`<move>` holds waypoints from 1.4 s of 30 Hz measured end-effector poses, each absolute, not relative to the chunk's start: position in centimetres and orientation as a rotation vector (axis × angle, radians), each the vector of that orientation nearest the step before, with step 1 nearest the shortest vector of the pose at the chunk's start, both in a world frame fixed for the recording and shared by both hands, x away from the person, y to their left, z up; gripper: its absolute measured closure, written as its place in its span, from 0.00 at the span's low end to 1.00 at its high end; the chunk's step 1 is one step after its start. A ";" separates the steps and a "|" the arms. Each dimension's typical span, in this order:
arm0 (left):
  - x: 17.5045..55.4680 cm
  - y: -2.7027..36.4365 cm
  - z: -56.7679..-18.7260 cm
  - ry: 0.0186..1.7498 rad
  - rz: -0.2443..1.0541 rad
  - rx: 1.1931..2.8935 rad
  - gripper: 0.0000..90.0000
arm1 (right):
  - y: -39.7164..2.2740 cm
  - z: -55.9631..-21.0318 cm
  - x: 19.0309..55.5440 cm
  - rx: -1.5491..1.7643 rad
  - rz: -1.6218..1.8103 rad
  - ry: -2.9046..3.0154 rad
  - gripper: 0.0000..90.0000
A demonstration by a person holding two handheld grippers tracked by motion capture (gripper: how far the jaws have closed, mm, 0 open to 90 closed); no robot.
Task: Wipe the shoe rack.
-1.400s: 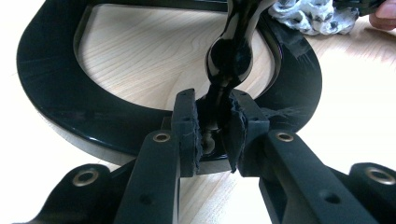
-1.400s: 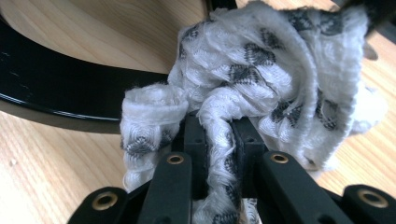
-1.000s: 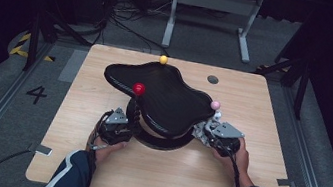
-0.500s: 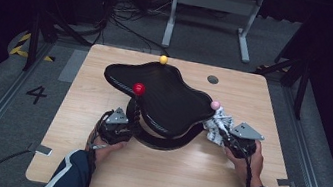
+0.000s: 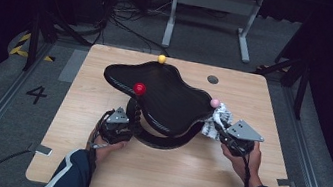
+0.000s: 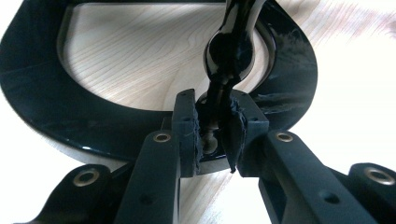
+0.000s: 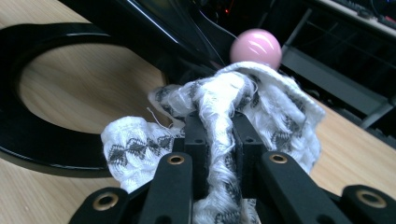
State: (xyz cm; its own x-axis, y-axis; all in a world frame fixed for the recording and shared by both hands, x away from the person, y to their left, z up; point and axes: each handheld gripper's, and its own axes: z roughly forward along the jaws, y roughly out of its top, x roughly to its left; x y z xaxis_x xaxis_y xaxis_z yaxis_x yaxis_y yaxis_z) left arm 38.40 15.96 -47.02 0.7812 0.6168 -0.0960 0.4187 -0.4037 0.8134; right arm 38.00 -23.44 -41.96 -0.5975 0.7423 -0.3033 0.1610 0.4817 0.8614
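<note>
**Black stem pinched at left, patterned cloth pinched at right**

Black rubber pads (image 6: 187,130) of the left gripper (image 6: 212,133) are clamped narrow on a glossy black stem (image 6: 229,51) that rises, bulbous, toward the top of the left gripper view. In the high view that stem ends in a red ball (image 5: 139,88) just left of centre. Behind the jaws curves the black base ring (image 6: 42,116), bare wood inside it.

In the right gripper view, the right gripper (image 7: 219,135) is closed on a white cloth with grey pattern (image 7: 224,107), which bunches out on both sides of the jaws. A pink ball (image 7: 255,46) sits just above the cloth, at the edge of the wavy black tray (image 5: 163,98).

From above, the tray fills the middle of the wooden table (image 5: 167,174); a yellow ball (image 5: 162,59) marks its far edge. Open tabletop lies along the lower part of the frame, between the forearms, and at the upper right corner.
</note>
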 end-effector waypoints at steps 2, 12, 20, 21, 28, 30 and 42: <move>38.4 15.9 -47.0 0.770 0.272 2.052 0.83 | -23.2 -41.8 37.9 0.724 1.101 2.047 0.89; 38.5 15.7 -47.0 0.766 0.269 2.063 0.83 | -20.8 -40.0 35.6 0.489 1.150 2.054 0.89; 38.5 15.8 -47.0 0.764 0.266 2.062 0.83 | -19.6 -39.1 34.3 0.399 1.177 2.054 0.89; 38.5 15.8 -47.0 0.764 0.267 2.064 0.83 | -19.5 -38.9 34.1 0.388 1.181 2.056 0.89; 38.5 15.7 -47.0 0.765 0.268 2.063 0.83 | -19.1 -37.8 32.2 0.289 1.228 2.047 0.88; 38.5 15.7 -47.0 0.767 0.268 2.071 0.83 | -19.1 -37.6 31.7 0.268 1.246 2.045 0.88; 38.6 15.7 -47.0 0.755 0.266 2.065 0.83 | -19.1 -37.7 31.6 0.237 1.272 2.042 0.88</move>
State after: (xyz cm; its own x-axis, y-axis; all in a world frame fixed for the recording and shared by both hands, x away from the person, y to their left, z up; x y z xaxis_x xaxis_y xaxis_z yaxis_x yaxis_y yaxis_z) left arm 38.62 15.75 -47.02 0.7908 0.6049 -0.0934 0.4127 -0.4143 0.8112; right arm 31.62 -19.11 -37.72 -0.7323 0.4934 -0.4694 -0.2041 0.4987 0.8424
